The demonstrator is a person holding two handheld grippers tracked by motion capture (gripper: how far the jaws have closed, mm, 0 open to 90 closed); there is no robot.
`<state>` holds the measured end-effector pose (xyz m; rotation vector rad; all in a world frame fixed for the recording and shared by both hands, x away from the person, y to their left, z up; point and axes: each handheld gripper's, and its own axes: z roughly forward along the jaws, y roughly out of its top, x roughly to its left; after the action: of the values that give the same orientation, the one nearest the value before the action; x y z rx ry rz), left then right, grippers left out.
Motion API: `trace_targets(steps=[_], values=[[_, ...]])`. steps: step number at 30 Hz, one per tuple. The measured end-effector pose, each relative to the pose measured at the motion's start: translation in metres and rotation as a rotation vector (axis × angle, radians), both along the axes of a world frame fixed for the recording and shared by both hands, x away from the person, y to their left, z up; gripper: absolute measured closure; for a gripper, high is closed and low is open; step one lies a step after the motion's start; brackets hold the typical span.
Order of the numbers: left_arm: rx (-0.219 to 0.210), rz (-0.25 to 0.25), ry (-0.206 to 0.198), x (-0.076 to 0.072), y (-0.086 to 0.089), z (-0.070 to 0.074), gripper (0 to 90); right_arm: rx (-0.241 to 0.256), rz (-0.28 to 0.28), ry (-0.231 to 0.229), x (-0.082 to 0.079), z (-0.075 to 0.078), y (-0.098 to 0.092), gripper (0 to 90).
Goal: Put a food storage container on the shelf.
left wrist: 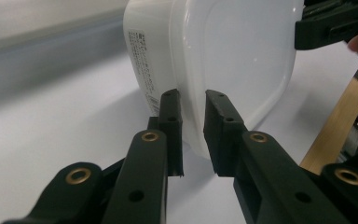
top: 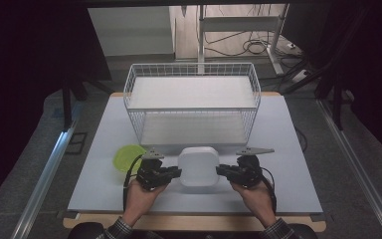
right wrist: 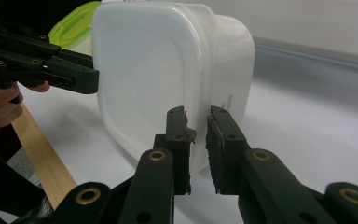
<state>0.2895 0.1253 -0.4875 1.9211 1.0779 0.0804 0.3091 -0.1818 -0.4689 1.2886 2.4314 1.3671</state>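
A white plastic container (top: 198, 166) with its lid on sits low over the pale table board (top: 288, 164), near the front edge. My left gripper (top: 178, 173) grips its left rim and my right gripper (top: 219, 171) grips its right rim. In the left gripper view the jaws of the left gripper (left wrist: 193, 100) pinch the edge of the container (left wrist: 214, 51). In the right gripper view the right gripper (right wrist: 196, 116) clamps the opposite edge of the container (right wrist: 158, 70). Whether the container touches the board I cannot tell.
A white wire basket (top: 194, 109) with two shelves stands just behind the container. A green round lid or bowl (top: 128, 157) lies left of my left hand. The board's wooden front edge (right wrist: 39, 154) runs close beneath the hands.
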Motion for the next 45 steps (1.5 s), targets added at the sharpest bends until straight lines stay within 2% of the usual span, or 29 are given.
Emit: trace_targets(steps=[6,13,21,45], values=[[-0.019,0.008,-0.035,0.002,0.003,0.015,78.5,0.021,0.003,-0.034,0.002,0.012,0.0,79.4],[-0.006,0.017,-0.08,0.008,0.006,0.037,78.6,0.034,0.004,-0.088,0.007,0.029,0.003,79.4],[-0.006,0.025,-0.135,0.015,0.011,0.064,78.6,0.031,0.015,-0.148,0.016,0.058,0.008,79.4],[-0.02,0.056,-0.235,0.039,0.023,0.133,78.7,0.088,0.017,-0.243,0.043,0.123,0.019,79.4]])
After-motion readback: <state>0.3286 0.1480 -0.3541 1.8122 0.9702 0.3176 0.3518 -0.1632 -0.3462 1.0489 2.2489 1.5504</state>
